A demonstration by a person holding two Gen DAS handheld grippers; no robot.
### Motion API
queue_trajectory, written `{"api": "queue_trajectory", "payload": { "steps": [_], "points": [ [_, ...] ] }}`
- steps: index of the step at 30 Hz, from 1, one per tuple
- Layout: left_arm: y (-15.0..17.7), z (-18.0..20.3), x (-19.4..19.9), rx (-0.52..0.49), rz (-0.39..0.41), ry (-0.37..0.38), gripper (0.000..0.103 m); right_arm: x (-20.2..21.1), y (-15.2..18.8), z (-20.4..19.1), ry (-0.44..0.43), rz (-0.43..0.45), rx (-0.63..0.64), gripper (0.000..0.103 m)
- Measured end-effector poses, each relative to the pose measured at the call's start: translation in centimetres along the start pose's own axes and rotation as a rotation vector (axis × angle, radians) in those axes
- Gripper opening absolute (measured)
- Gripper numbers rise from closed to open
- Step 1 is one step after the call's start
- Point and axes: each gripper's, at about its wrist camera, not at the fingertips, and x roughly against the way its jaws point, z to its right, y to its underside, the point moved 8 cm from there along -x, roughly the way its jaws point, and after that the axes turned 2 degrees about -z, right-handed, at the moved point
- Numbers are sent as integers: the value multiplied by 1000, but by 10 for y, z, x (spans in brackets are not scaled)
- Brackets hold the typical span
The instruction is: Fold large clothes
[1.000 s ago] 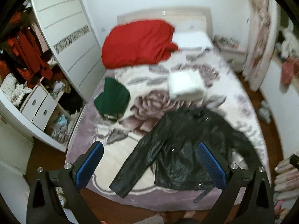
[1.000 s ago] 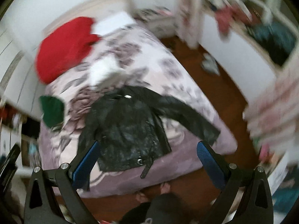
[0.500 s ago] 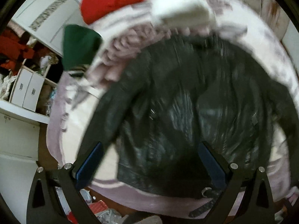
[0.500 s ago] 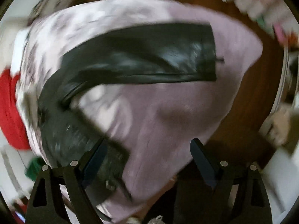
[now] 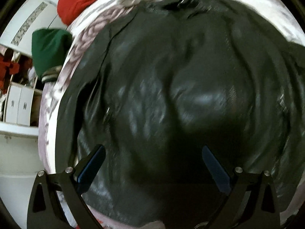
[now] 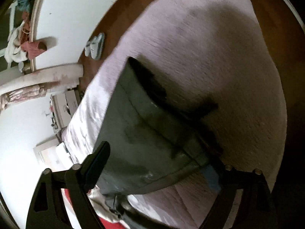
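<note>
With the right gripper (image 6: 152,164) closing around the jacket sleeve (image 6: 144,133) at lower centre (left gripper (image 5: 152,164) spread wide, empty), we risk the slick leather slipping free.

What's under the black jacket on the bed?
The jacket lies on a floral bedspread, which shows around its edges; under its sleeve the spread is plain lilac. Whatever lies beneath the jacket's middle is covered and cannot be seen.

Dim indoor light, motion blur, fisheye-warped edges, heavy shadows
</note>
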Motion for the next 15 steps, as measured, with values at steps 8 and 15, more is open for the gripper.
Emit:
{"api": "queue_trajectory", "payload": {
  "steps": [8, 15],
  "points": [
    [-52, 76, 27, -60, 77, 117, 103, 49, -36, -86, -109, 126, 283, 7],
    [-107, 145, 33, -76, 110, 241, 103, -1, -59, -79, 6, -86, 168, 46]
  ]
}}
